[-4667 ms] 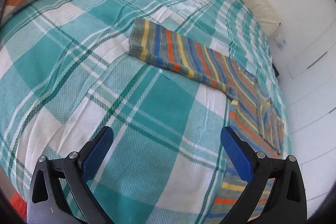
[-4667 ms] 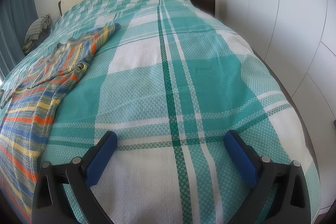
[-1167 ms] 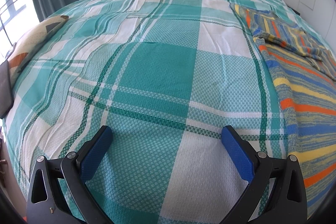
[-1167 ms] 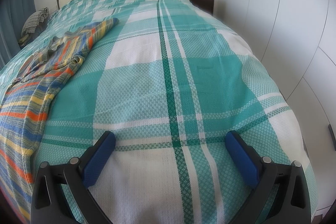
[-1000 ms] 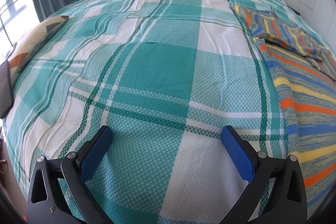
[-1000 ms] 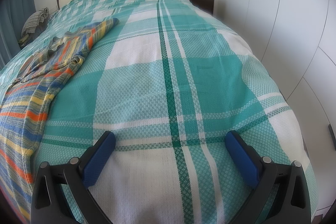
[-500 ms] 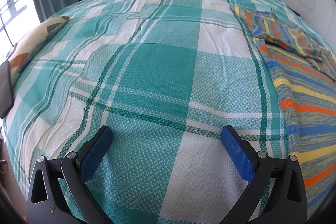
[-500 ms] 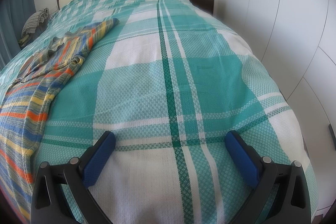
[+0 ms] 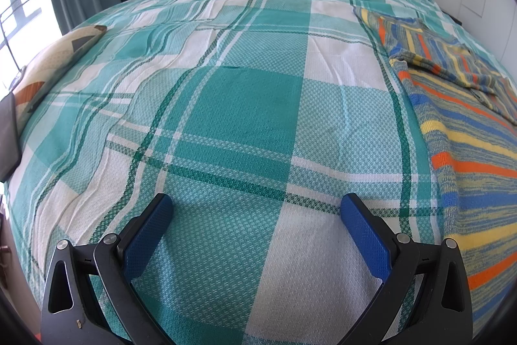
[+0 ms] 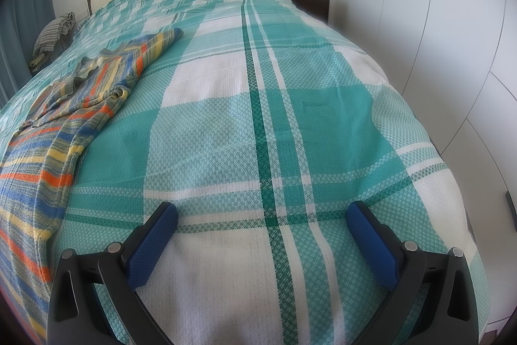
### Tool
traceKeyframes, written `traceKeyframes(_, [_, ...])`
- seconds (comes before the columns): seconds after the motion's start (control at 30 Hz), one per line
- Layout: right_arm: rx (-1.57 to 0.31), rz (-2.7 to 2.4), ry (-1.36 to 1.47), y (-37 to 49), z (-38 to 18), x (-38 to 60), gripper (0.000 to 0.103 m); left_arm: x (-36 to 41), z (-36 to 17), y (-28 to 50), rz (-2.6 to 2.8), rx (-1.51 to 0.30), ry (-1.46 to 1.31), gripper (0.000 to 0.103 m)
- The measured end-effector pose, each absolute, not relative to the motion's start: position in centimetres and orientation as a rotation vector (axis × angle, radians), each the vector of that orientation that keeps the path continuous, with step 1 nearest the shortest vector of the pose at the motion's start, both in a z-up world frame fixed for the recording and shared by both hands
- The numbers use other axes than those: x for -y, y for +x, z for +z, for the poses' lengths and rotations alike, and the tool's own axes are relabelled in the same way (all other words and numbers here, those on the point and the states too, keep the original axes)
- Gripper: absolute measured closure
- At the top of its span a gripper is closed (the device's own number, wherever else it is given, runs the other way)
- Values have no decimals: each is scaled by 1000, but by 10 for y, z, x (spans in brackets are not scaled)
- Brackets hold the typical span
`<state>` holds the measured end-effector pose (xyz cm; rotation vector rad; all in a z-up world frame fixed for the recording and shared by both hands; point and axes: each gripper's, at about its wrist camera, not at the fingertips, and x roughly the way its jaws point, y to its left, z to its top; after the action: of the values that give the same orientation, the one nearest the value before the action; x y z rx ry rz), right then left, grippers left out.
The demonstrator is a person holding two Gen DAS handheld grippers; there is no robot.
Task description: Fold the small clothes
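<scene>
- A striped knit garment in blue, orange and yellow (image 9: 465, 125) is lying on the teal-and-white plaid bedspread (image 9: 245, 105), one sleeve already lying folded across it.
- The left gripper (image 9: 257, 230) and right gripper (image 10: 261, 235) are hovering on either side of it, jaws spread wide, holding nothing.
- Judged mid-fold: the next move calls for pinching a free edge.

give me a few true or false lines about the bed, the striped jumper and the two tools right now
1. Both tools, left and right, are open and hold nothing. True.
2. The striped jumper is neatly folded into a small square. False: it lies spread out, one sleeve across it.
3. The jumper lies on the checked bedspread. True.
4. The right tool is clamped on the jumper's sleeve. False: it hangs over bare bedspread, beside the jumper.
</scene>
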<state>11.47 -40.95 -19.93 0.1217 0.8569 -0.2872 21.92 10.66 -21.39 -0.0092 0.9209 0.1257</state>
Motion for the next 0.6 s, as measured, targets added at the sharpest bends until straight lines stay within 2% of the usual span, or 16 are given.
traceKeyframes(0.6, [-866, -293, 111, 114, -197, 408, 0, -110, -211, 220, 101, -951, -32, 1])
